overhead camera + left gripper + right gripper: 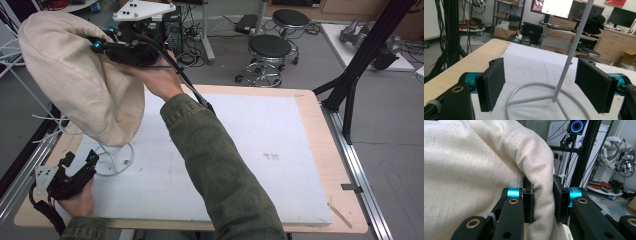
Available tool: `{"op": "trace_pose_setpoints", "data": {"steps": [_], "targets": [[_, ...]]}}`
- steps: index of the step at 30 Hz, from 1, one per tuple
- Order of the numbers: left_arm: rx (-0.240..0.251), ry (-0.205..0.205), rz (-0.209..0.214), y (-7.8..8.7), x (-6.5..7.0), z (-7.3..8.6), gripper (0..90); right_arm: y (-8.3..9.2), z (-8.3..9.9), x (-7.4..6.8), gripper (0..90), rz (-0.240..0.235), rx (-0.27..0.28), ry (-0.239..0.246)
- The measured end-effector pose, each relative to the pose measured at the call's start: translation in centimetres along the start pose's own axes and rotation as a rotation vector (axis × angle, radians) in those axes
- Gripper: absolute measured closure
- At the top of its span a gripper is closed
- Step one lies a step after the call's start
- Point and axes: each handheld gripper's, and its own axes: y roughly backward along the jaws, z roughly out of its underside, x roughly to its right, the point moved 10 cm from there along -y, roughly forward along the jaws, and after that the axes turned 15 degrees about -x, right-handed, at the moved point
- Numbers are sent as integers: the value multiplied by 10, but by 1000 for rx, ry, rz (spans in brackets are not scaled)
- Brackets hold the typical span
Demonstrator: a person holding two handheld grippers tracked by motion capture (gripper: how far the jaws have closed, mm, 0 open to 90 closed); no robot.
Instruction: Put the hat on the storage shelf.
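Observation:
A cream cloth hat hangs over the top of a white wire stand, whose ring base rests on the table's left side. High up at the hat's right edge, my right gripper is shut on a fold of the cloth. In the right gripper view the two pads squeeze that fold of the hat between them. My left gripper sits low at the table's front left, open. Its jaws stand wide on either side of the stand's pole and ring base without touching them.
A white board covers most of the wooden table. Two black stools stand on the floor beyond the far edge. A black tripod frame rises at the right rear corner. Cables hang off the table's left side.

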Motion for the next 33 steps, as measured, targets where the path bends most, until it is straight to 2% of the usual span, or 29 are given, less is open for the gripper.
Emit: {"op": "trace_pose_setpoints", "data": {"steps": [4,6,12,16,17,18,22,24,28,33], "targets": [[-2,-2,0,0,0,0,240,1,6,1,721,3,-27,10],[-1,-3,-1,0,0,0,240,-2,13,2,702,5,-58,20],[-2,-5,1,0,1,0,240,-2,22,1,691,-13,-65,9],[0,-2,0,0,1,0,240,-1,23,2,660,-9,-63,9],[1,0,0,0,1,0,240,0,23,2,598,-11,-64,-1],[1,0,0,0,1,0,240,0,23,2,574,-15,-61,2],[-1,1,2,0,1,0,240,2,24,1,529,-18,-57,2],[5,3,3,0,1,-1,240,3,27,4,452,8,-51,-13],[4,3,2,0,1,-1,240,4,29,6,402,37,-38,-24],[3,0,2,-1,1,0,240,11,33,12,252,83,-6,-47]]}}
